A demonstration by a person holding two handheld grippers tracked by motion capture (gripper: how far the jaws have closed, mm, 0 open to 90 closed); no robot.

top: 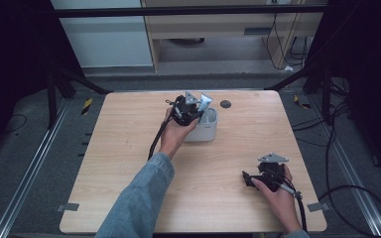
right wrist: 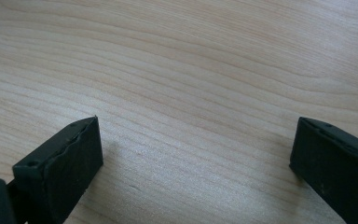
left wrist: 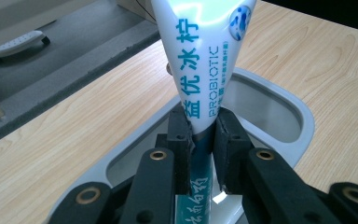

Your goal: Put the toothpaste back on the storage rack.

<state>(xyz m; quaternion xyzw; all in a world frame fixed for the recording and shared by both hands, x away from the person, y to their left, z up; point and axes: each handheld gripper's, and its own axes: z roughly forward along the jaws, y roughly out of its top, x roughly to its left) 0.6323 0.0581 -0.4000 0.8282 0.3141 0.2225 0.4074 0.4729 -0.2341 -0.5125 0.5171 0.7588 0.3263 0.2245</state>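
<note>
A white toothpaste tube (left wrist: 205, 60) with teal lettering stands upright between the jaws of my left gripper (left wrist: 201, 140), which is shut on it. Its lower end reaches down into a white open-topped holder (left wrist: 303, 126). In the high view the left gripper (top: 188, 110) hovers over that white holder (top: 206, 130) at the middle back of the table, with the tube's flat end (top: 206, 101) sticking up. My right gripper (top: 250, 179) rests low at the front right of the table, open. The right gripper view has its pads (right wrist: 70, 158) wide apart over bare wood, nothing between them.
The wooden table (top: 129, 163) has a small dark round disc (top: 225, 104) behind and to the right of the holder. Black cables (top: 357, 188) trail on the floor at the right. A metal frame and dark curtains surround the table.
</note>
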